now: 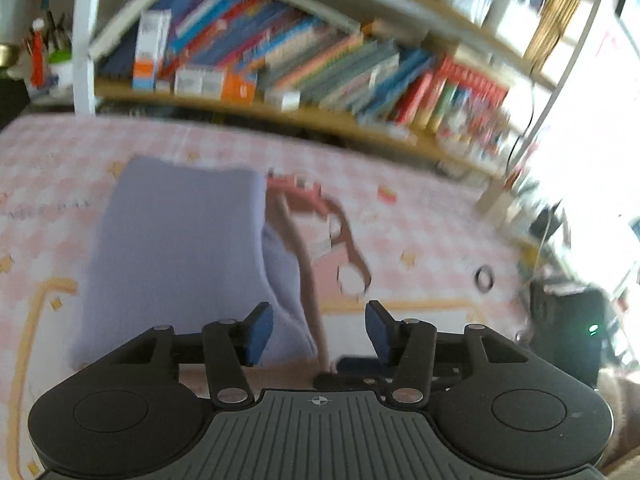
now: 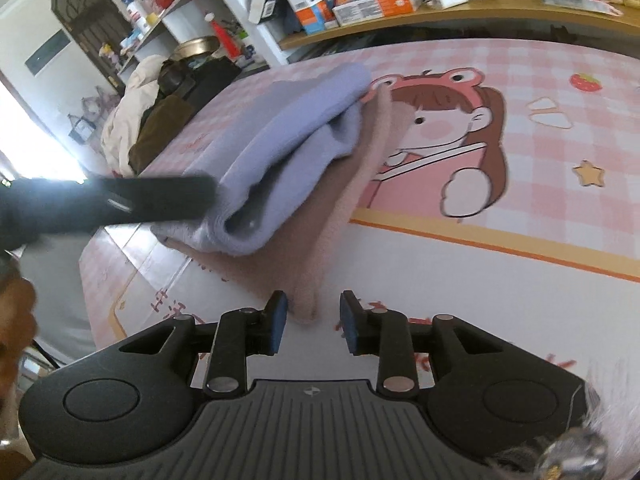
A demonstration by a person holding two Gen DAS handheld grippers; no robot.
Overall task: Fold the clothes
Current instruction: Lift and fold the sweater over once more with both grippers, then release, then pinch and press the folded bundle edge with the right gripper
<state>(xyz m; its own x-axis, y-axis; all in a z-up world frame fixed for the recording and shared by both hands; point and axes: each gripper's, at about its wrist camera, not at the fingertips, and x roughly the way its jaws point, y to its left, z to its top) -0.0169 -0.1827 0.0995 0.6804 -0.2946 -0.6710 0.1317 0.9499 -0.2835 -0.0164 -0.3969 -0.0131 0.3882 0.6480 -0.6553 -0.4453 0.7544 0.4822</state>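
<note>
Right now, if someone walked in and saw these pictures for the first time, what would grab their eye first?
Probably the lavender folded garment, lying on a pinkish-beige cloth in the middle of the pink checked sheet. Next, the big cartoon girl in a frog hat printed on that sheet just right of the pile. Behind, a shelf of colourful books runs along the bed.

Folded lavender garment on the pink checked bed cover

The left claw (image 1: 319, 330) stands open, its 2 blue pads clear of the lavender garment (image 1: 180, 256); a bookshelf (image 1: 320, 60) runs behind.
</note>
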